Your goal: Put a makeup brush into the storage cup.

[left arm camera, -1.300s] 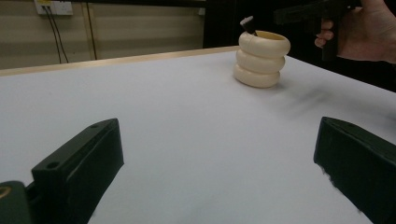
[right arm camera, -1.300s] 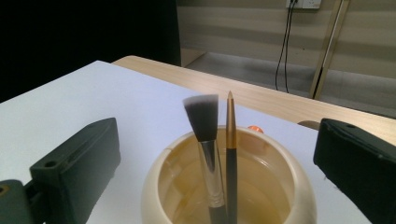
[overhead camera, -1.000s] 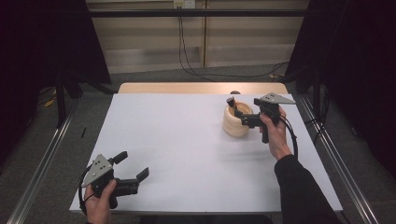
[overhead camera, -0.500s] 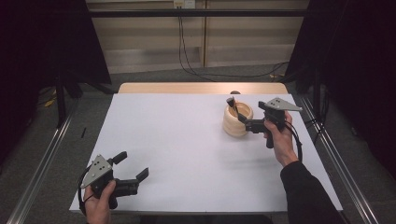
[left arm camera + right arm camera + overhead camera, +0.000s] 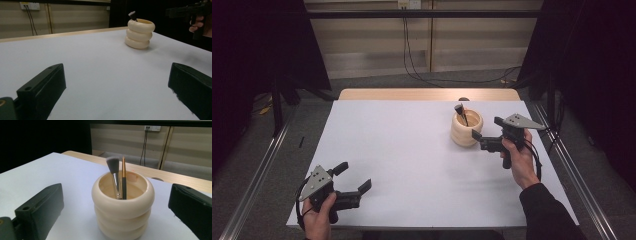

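The cream, three-ringed ceramic pot stands on the white bench, holding a grey-bristled makeup brush and a slim gold-ferruled brush. The right gripper hovers beside it, jaws released; next, likely, closing on a brush. The left gripper rests apart, jaws released.

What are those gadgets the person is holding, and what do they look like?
Each hand grips a black pistol-style handle. The left gripper and right gripper each have two chunky black jaws, a grey three-cornered plate on top and a thin black cable looping from the handle. The person's right arm wears a dark sleeve.
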A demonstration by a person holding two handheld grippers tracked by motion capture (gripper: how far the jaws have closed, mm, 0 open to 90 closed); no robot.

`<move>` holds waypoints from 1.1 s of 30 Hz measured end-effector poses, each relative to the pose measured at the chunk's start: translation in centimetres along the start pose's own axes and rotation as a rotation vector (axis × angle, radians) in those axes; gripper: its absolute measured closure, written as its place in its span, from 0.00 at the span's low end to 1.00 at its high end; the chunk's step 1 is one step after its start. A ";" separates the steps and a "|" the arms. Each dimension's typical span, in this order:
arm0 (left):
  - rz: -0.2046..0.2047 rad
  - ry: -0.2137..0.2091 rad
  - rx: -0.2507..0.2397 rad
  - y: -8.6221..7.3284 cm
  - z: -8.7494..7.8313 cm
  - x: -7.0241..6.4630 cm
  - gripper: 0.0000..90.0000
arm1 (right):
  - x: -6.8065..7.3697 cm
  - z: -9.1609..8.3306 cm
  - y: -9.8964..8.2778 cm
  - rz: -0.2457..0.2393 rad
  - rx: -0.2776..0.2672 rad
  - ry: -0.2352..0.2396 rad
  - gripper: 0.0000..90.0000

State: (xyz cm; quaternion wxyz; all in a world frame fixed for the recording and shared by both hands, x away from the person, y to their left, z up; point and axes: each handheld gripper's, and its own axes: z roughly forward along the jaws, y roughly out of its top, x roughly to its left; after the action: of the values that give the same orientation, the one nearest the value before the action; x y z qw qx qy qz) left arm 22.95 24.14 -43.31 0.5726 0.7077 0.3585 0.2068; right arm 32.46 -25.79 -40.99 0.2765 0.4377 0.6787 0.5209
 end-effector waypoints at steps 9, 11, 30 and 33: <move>0.001 0.003 -0.002 0.0 -0.1 -0.1 0.01 | 0.4 -2.0 -0.9 0.013 -0.022 -0.011 0.00; 0.002 0.000 -0.003 0.0 -0.1 -0.1 0.01 | 0.5 -2.4 -1.1 0.016 -0.019 -0.013 0.00; -0.007 0.007 -0.019 0.0 -0.3 -0.2 0.01 | 2.0 -6.9 -4.1 0.043 -0.019 -0.038 0.00; -0.008 0.012 -0.018 0.0 -0.4 -0.2 0.01 | 2.2 -7.6 -4.4 0.047 -0.021 -0.039 0.00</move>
State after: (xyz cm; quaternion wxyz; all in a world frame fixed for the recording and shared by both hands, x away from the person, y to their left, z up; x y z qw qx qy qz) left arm 22.57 24.21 -43.17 0.5776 0.6999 0.3630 0.2118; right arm 23.80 -27.67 -42.65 0.2819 0.4606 0.6572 0.5258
